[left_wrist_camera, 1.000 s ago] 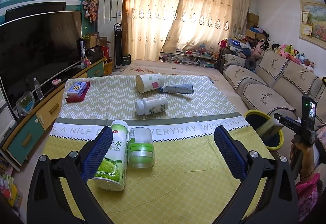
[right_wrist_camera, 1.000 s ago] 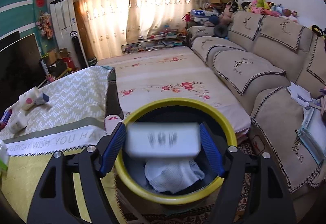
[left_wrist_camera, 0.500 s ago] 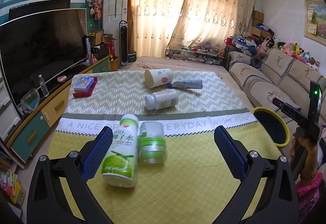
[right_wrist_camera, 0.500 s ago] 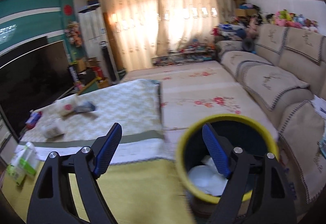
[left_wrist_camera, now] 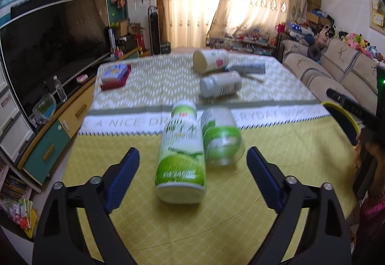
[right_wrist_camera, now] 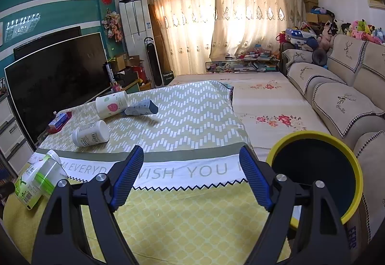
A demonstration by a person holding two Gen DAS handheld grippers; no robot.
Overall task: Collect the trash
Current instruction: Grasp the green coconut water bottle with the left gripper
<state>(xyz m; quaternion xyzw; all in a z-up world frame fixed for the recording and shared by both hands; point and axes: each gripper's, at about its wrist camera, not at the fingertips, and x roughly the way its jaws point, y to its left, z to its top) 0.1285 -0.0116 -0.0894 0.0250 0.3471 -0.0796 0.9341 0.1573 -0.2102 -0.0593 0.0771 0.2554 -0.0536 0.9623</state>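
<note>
- Evidently, the left gripper (left_wrist_camera: 192, 174) was held low over the yellow part of the tablecloth (left_wrist_camera: 276, 144) with its blue pads spread wide; its jaws had just been closing a little, and the pads were pressed on nothing.
- Between those pads, a green-labelled juice bottle (left_wrist_camera: 181, 154) was seen lying on its side, base toward the camera, apart from both pads.
- Just beside it, on its right and touching or nearly touching, a clear jar with a green band (left_wrist_camera: 221, 138) was seen lying on its side.
- Farther up the cloth, a white pill bottle (left_wrist_camera: 220, 87) was seen on its side, and beyond it a tipped paper cup (left_wrist_camera: 210, 60) next to a flattened blue-grey carton (left_wrist_camera: 247, 68).
- At the right edge of the left wrist view, the yellow-rimmed trash bin (left_wrist_camera: 341, 115) was partly hidden by the person's hand holding the other tool.
- Meanwhile, the right gripper (right_wrist_camera: 192, 180) was held over the table's near right edge with its jaws wide apart and nothing between them.
- To its right, the bin (right_wrist_camera: 315, 135) was seen standing beside the table, its dark inside mostly out of sight.
- Against the far left, a television (right_wrist_camera: 55, 77) was seen; along the right, a sofa (right_wrist_camera: 341, 101) with patterned covers.
</note>
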